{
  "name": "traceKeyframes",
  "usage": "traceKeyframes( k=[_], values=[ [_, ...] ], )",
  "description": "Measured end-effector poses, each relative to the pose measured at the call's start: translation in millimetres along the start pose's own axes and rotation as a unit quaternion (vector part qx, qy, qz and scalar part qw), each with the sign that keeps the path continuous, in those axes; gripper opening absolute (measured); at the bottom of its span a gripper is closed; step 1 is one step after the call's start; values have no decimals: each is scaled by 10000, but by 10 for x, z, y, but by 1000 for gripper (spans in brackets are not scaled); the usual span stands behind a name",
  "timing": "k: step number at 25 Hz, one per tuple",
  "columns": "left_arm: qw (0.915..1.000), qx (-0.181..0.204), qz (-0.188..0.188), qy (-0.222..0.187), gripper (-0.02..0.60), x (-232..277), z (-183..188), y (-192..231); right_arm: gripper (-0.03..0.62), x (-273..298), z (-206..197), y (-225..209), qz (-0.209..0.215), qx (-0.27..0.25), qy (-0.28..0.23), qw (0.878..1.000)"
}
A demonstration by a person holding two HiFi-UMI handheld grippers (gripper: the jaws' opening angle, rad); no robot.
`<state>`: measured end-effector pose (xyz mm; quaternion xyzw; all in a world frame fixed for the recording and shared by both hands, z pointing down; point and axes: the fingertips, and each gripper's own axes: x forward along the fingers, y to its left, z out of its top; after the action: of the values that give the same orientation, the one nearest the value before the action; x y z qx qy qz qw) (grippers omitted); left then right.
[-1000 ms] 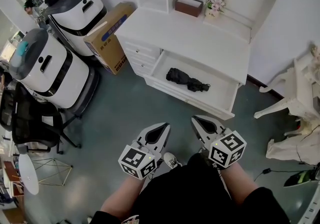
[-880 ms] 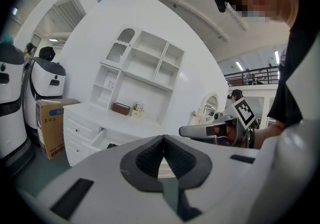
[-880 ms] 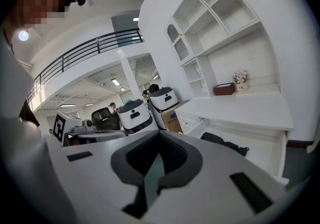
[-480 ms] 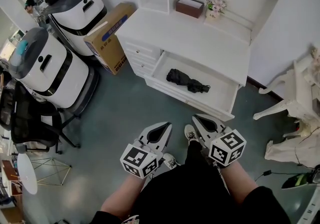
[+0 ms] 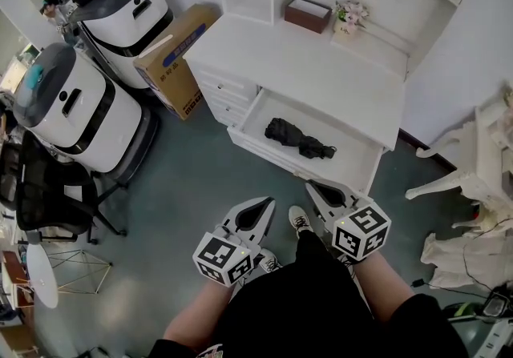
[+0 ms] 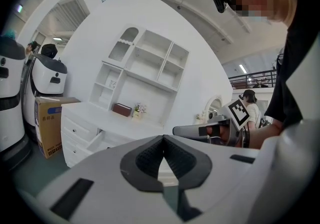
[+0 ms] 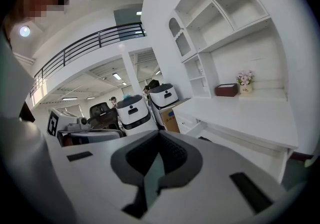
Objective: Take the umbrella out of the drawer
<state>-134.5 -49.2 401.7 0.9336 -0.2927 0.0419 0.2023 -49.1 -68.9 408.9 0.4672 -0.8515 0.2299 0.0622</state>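
1. A wide white surface (image 5: 321,76) with shelves above it stands against the wall. A brown box (image 5: 309,14) and a small pot of flowers (image 5: 350,16) sit at its back edge.
2. Two white machines (image 5: 76,112) stand on the floor at the left. A cardboard box (image 5: 172,56) leans just beside the surface's left end.
3. The drawer (image 5: 357,158) under the surface is pulled out.
4. The black folded umbrella (image 5: 292,136) lies on the drawer's bottom, near its middle.
5. The left gripper (image 5: 263,204) and right gripper (image 5: 315,187) are held side by side in front of the drawer, apart from the umbrella. Both pairs of jaws are clenched together on nothing.
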Motion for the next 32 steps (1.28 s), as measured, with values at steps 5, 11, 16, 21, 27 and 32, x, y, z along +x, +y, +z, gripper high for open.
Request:
traceKeyframes(
  k=[5,11,16,21,27,32],
  values=[
    [10000,-67,-33,-2,3,276,-6,75,2,111,22,-267,-9,-26,148,9999],
    [9999,-114,-103,-5,3,589,-9,158,2,251,44,-576,-30,-146,324,9994],
    [9998,-33,-209,30,3,842,-25,183,2,380,12,-844,1,-103,514,9986],
    [9991,228,-336,121,3,1074,-90,217,2,554,-75,-1103,48,-199,731,9971],
    [9978,388,-430,322,3,1311,-231,296,2,806,-231,-1399,150,-187,1001,9947],
    [9974,391,-431,434,3,1472,-337,410,3,1031,-372,-1634,162,-242,1227,9920]
  ],
)
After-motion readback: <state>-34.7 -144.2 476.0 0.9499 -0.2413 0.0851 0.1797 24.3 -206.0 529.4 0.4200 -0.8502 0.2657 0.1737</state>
